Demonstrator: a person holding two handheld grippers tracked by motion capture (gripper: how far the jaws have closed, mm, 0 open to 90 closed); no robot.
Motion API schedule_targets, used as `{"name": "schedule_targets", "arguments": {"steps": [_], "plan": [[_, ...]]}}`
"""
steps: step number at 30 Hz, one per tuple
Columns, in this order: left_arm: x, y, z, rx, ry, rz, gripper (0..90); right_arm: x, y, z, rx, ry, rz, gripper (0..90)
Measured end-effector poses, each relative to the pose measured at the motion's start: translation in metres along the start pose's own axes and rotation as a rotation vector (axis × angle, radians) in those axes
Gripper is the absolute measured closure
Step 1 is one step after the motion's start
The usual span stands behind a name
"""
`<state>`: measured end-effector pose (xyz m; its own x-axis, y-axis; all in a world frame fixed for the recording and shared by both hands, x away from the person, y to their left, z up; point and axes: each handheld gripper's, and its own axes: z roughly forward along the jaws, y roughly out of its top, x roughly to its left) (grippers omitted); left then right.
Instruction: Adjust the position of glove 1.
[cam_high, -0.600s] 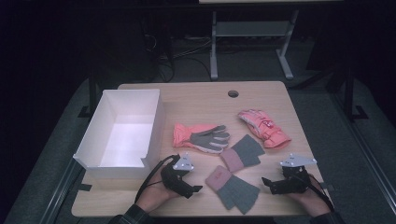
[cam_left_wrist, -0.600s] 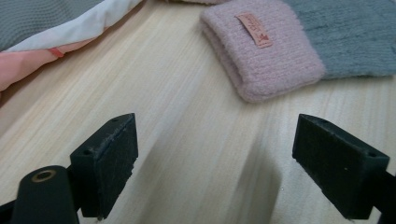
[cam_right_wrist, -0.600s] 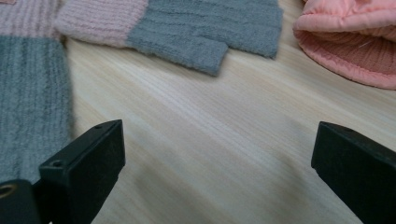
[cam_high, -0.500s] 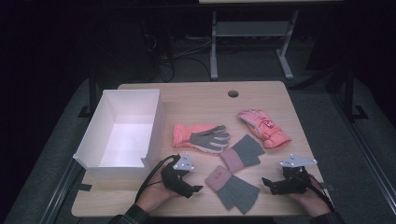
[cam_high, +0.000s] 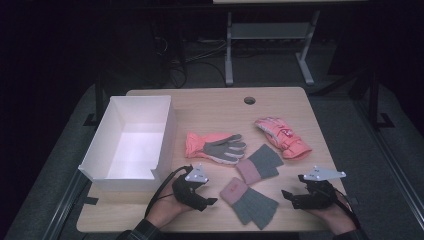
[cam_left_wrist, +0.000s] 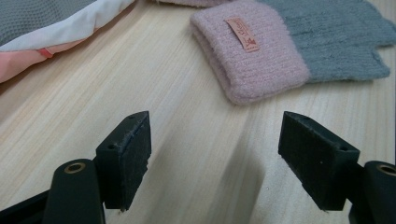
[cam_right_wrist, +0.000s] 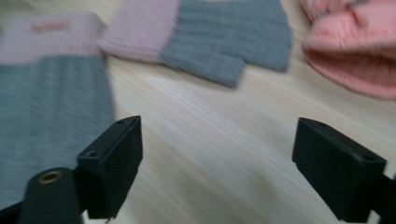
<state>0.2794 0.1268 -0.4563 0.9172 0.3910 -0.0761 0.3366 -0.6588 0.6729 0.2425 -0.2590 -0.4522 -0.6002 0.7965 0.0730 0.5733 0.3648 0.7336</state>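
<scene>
Two knit grey gloves with pink cuffs lie at the table's front middle: a near one (cam_high: 248, 198) and a farther one (cam_high: 260, 162). A pink glove with a grey palm (cam_high: 215, 146) lies beyond them, and a padded pink glove (cam_high: 282, 136) lies to the right. My left gripper (cam_high: 211, 201) rests open on the table just left of the near knit glove, whose pink cuff (cam_left_wrist: 252, 51) lies ahead of the left gripper (cam_left_wrist: 229, 154). My right gripper (cam_high: 287, 194) rests open to that glove's right. The right gripper (cam_right_wrist: 233, 168) has both knit gloves (cam_right_wrist: 46, 93) (cam_right_wrist: 210, 32) ahead of it.
An open white box (cam_high: 95, 162) stands on the left half of the wooden table (cam_high: 210, 105). A round cable hole (cam_high: 249, 100) sits near the far edge. Beyond the table are a metal frame (cam_high: 270, 30) and dark floor.
</scene>
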Motion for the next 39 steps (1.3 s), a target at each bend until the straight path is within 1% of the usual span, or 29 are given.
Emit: {"name": "schedule_targets", "arguments": {"steps": [2,3,4,5,9,10,13,15,16,19,20,21,23,26,28,29,32,34,39], "plan": [[0.0,0.0,0.0,0.002,0.001,0.006,24.5,0.006,0.002,-0.003,-0.011,0.032,-0.014,32.0],[0.0,0.0,-0.001,0.012,0.001,0.02,24.2,0.01,0.003,-0.005,-0.01,0.044,-0.018,38.0],[0.001,0.0,-0.001,0.009,0.004,0.018,24.1,0.013,0.004,-0.005,-0.008,0.062,-0.029,43.0],[0.001,0.0,-0.001,0.002,0.008,0.004,24.0,0.016,0.004,-0.005,-0.004,0.079,-0.034,49.0],[0.004,-0.001,-0.001,0.0,0.003,-0.005,23.8,0.028,0.008,-0.003,0.004,0.154,-0.041,70.8],[0.004,-0.001,-0.001,0.009,0.002,0.002,23.8,0.03,0.008,-0.002,0.012,0.17,-0.051,75.4],[0.004,-0.001,0.0,0.002,0.002,-0.01,23.3,0.036,0.008,0.001,0.035,0.21,-0.077,88.5],[0.003,-0.001,0.0,0.004,0.001,-0.007,22.8,0.04,0.008,0.002,0.044,0.237,-0.081,90.0],[0.004,-0.001,-0.001,0.013,0.002,0.005,22.8,0.042,0.008,0.003,0.052,0.243,-0.092,90.0],[0.004,-0.002,-0.001,0.02,0.0,0.006,22.4,0.05,0.008,0.004,0.07,0.268,-0.117,90.0],[0.004,-0.002,-0.001,0.019,0.0,-0.003,22.3,0.053,0.008,0.005,0.075,0.277,-0.123,90.0],[0.004,-0.002,-0.001,0.02,-0.002,-0.004,22.2,0.056,0.008,0.008,0.082,0.287,-0.143,90.0],[0.004,-0.002,0.0,0.02,-0.002,-0.003,22.2,0.061,0.007,0.011,0.1,0.298,-0.156,90.0],[0.004,-0.001,0.0,0.019,-0.008,-0.005,22.2,0.066,0.005,0.017,0.144,0.317,-0.181,90.0],[0.004,-0.002,0.001,0.014,-0.009,-0.017,22.1,0.066,0.003,0.019,0.168,0.327,-0.181,90.0],[0.005,-0.002,0.0,0.022,-0.01,-0.006,22.0,0.066,0.002,0.02,0.173,0.326,-0.181,90.0],[0.003,-0.002,0.0,0.021,-0.011,-0.004,22.0,0.066,0.003,0.02,0.181,0.324,-0.177,90.0],[0.003,-0.002,0.0,0.023,-0.009,-0.003,22.0,0.064,0.003,0.02,0.183,0.32,-0.185,90.0],[0.003,-0.001,0.0,0.026,-0.012,-0.001,22.0,0.056,0.002,0.018,0.185,0.296,-0.162,90.0]]}}
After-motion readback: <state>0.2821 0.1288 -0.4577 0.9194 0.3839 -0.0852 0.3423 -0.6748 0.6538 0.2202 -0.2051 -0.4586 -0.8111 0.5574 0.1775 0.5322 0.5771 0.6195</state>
